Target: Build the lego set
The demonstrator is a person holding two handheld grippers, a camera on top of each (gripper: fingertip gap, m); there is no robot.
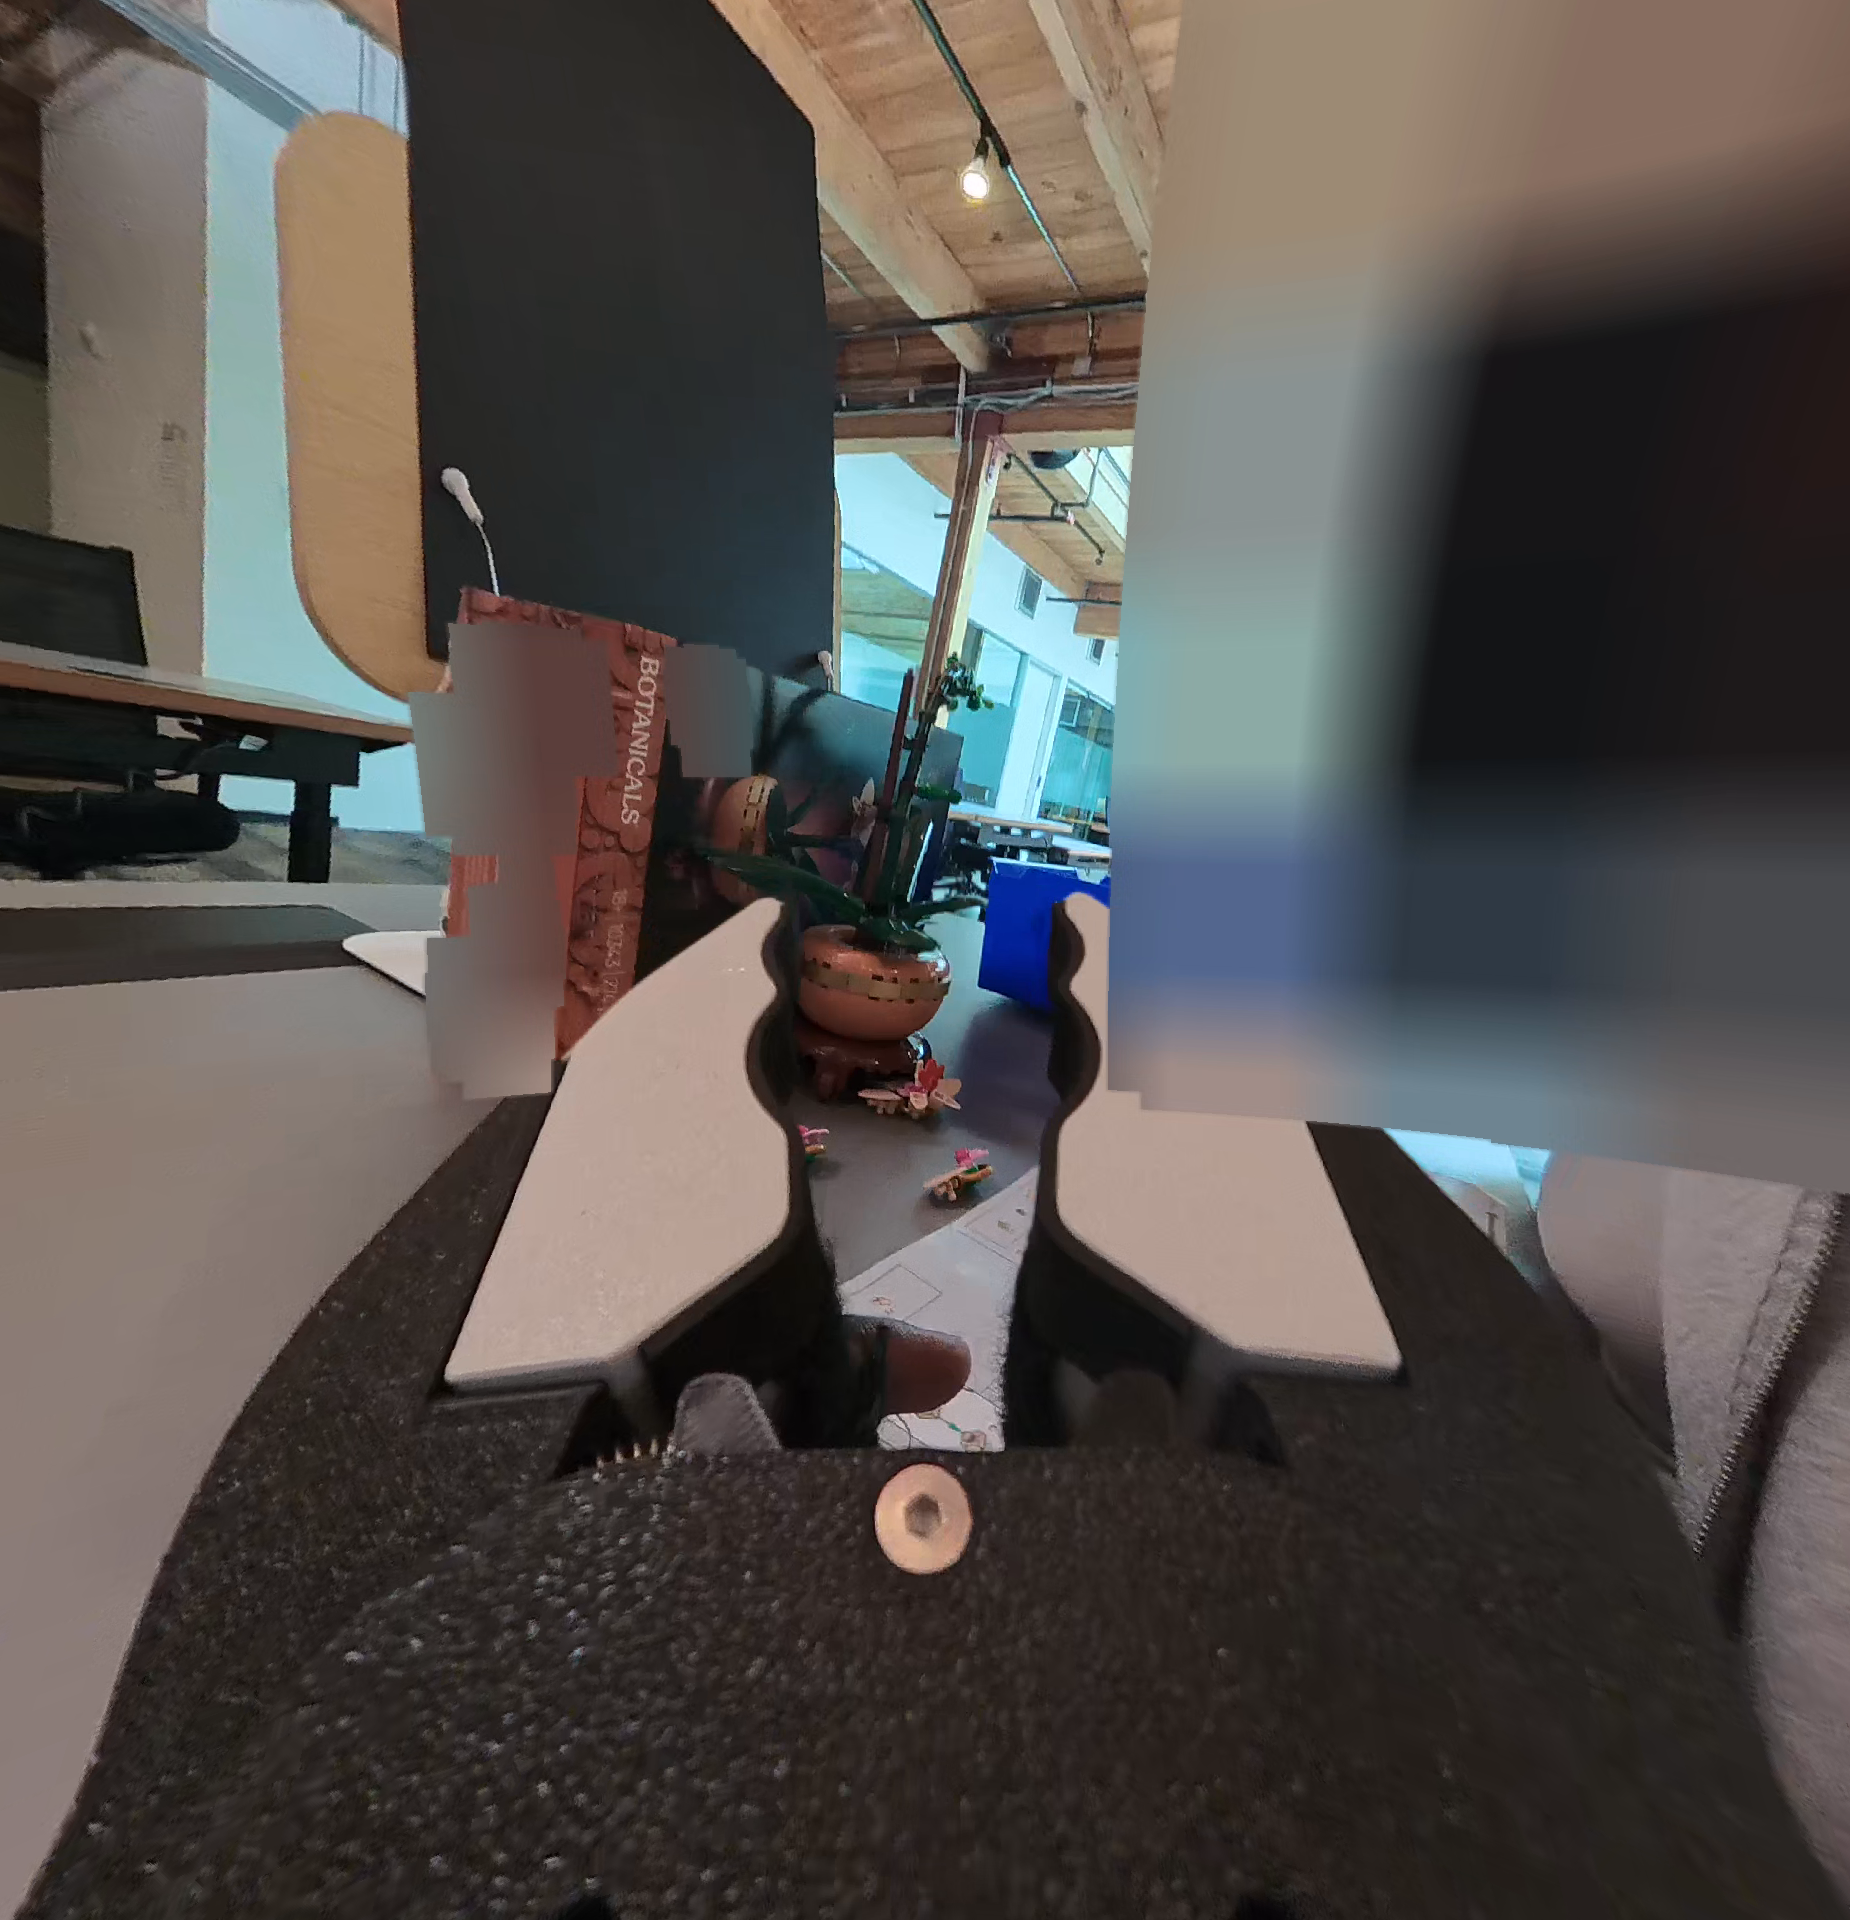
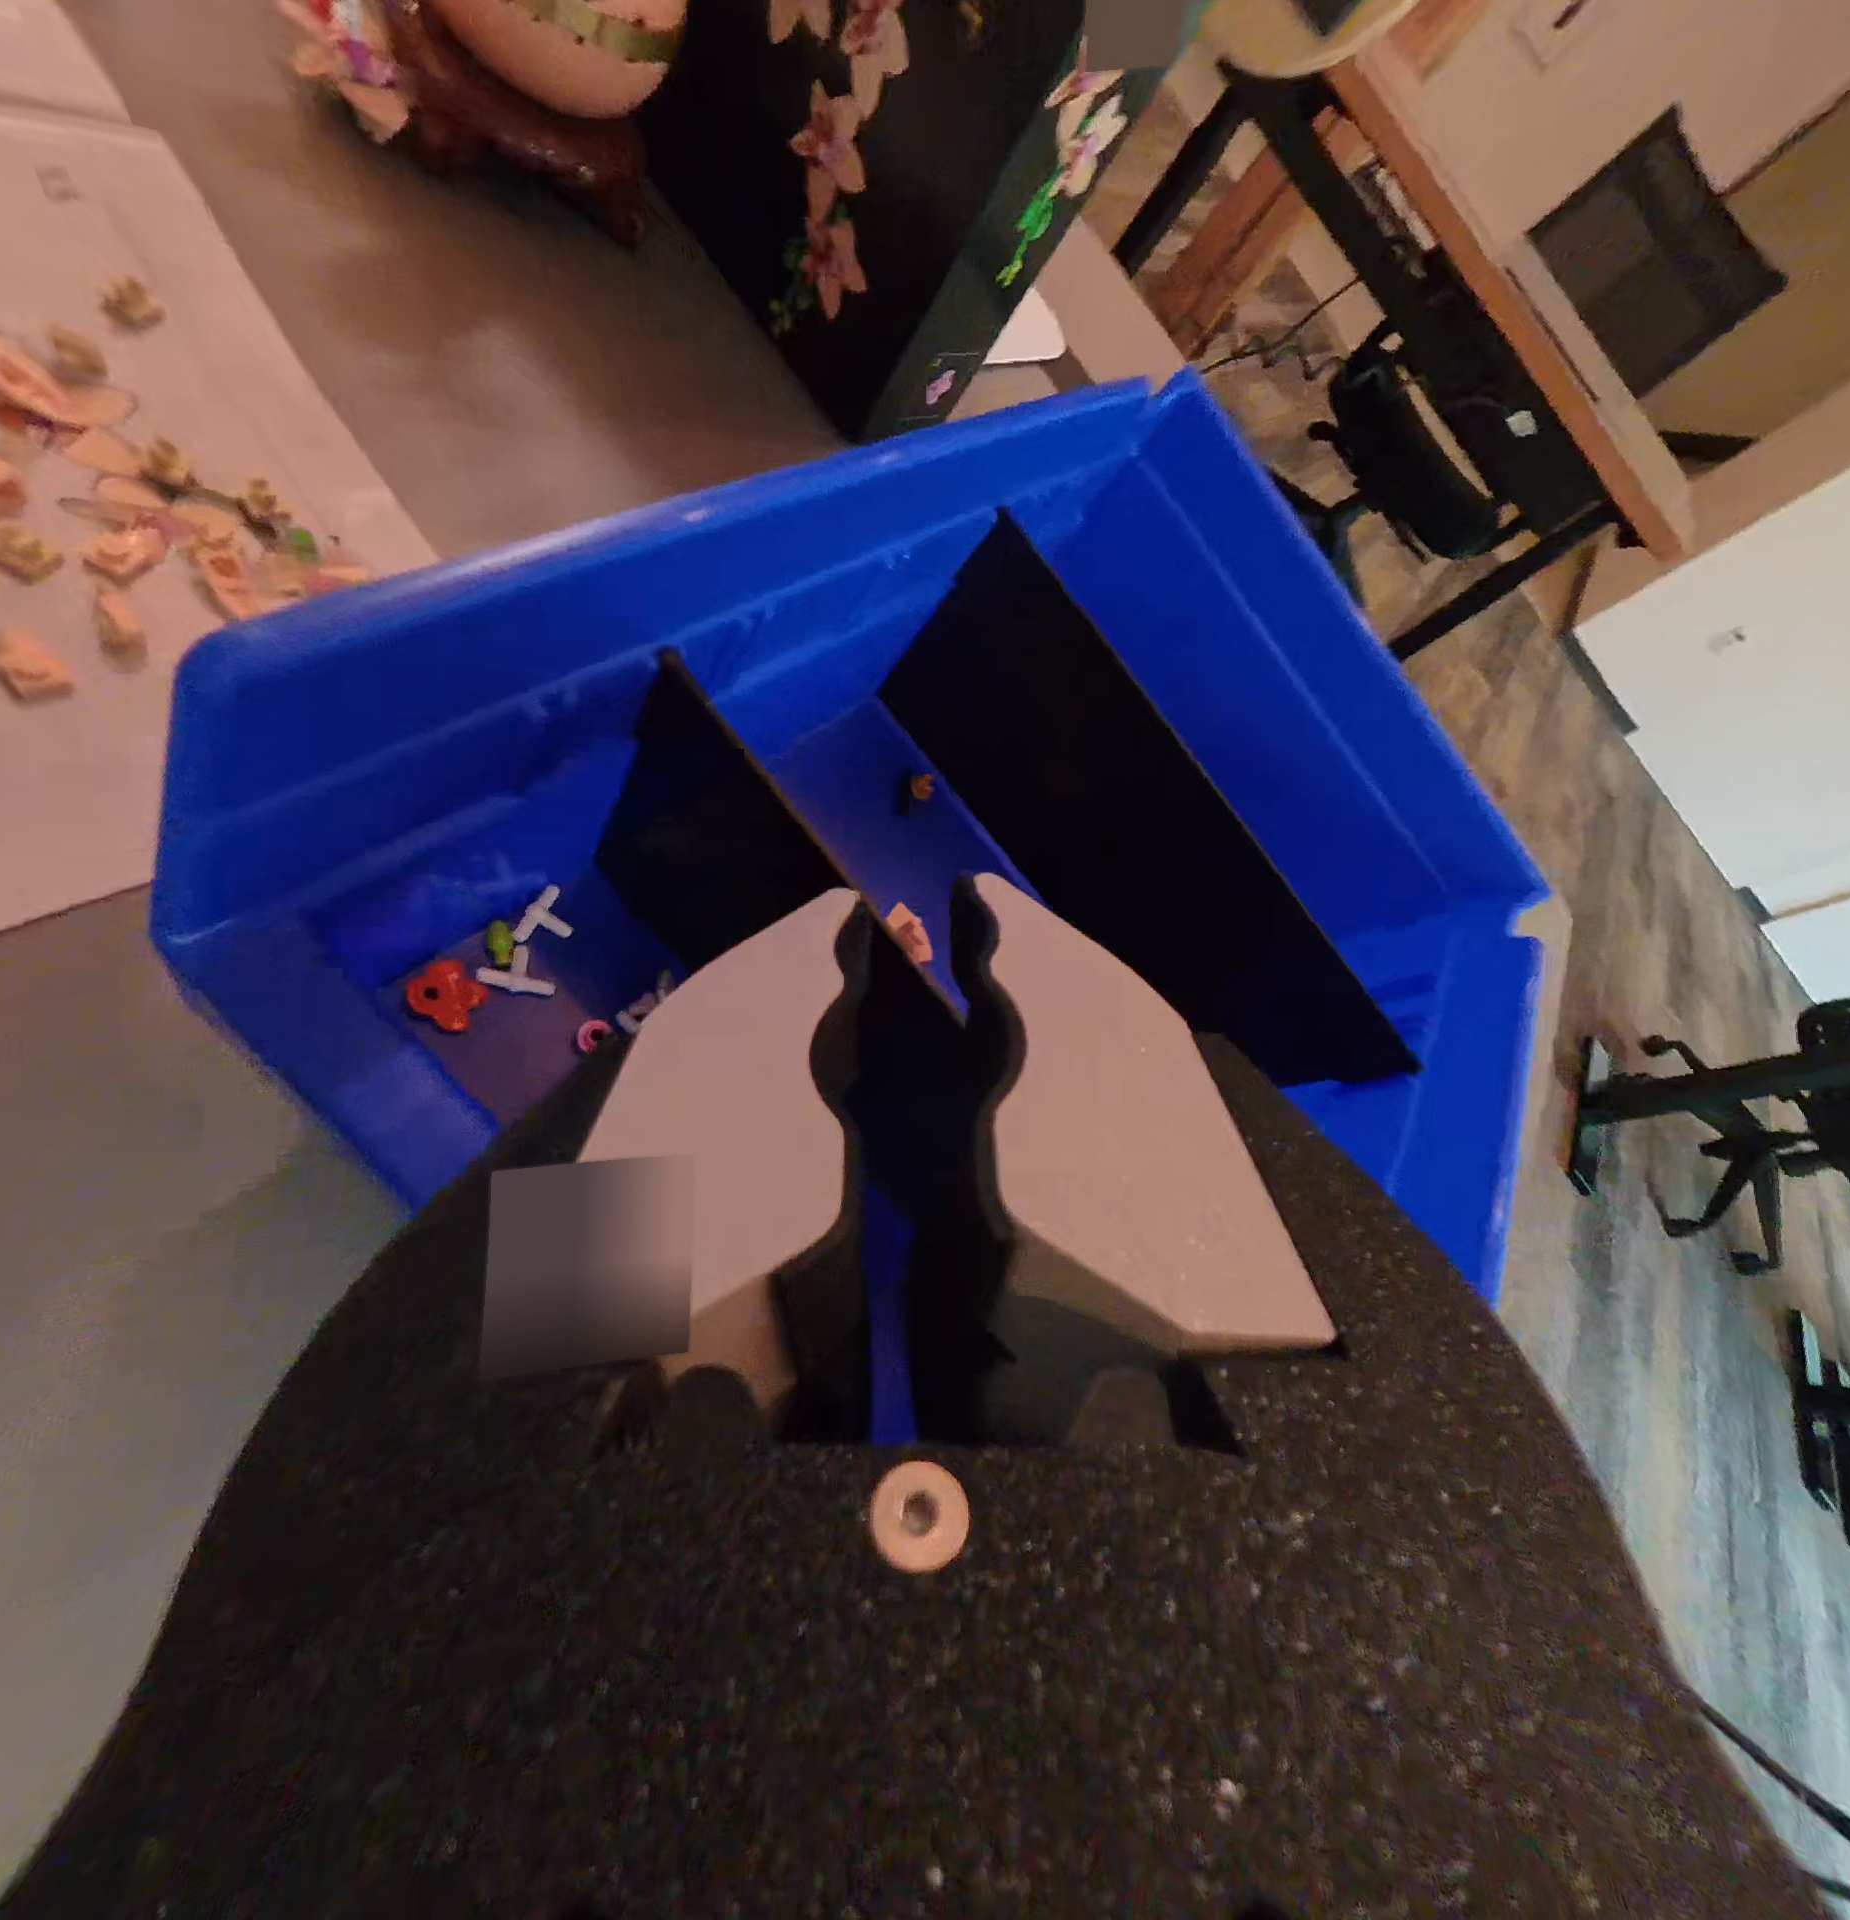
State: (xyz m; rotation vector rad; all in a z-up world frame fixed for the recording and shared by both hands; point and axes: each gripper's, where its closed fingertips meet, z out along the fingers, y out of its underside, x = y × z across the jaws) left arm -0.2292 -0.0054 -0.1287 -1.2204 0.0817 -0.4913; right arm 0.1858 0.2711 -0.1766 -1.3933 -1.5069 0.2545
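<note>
My left gripper (image 1: pixel 921 914) is open and empty, low over the grey table (image 1: pixel 173 1195). Beyond its fingertips stands a brick-built orchid in a copper-coloured pot (image 1: pixel 869 982), with loose pink flower pieces (image 1: pixel 916 1091) in front of it. My right gripper (image 2: pixel 913 902) hangs over a blue bin (image 2: pixel 692 582) split by two black dividers (image 2: pixel 734 821). Its jaws stand slightly apart. A small pink piece (image 2: pixel 910 932) shows between the fingertips, by the divider's edge, and neither pad presses on it. The bin's left compartment holds a red piece (image 2: pixel 441 994) and white pieces (image 2: pixel 531 940).
A dark product box (image 2: pixel 879 208) stands behind the pot and the bin. Several pink pieces (image 2: pixel 121 499) lie on a white sheet to the left. A small dark piece (image 2: pixel 916 790) lies in the middle compartment. Desks (image 1: pixel 173 686) and chairs (image 2: pixel 1783 1122) stand beyond the table edge. One gripper's finger ends stand about 50 cm off the other's.
</note>
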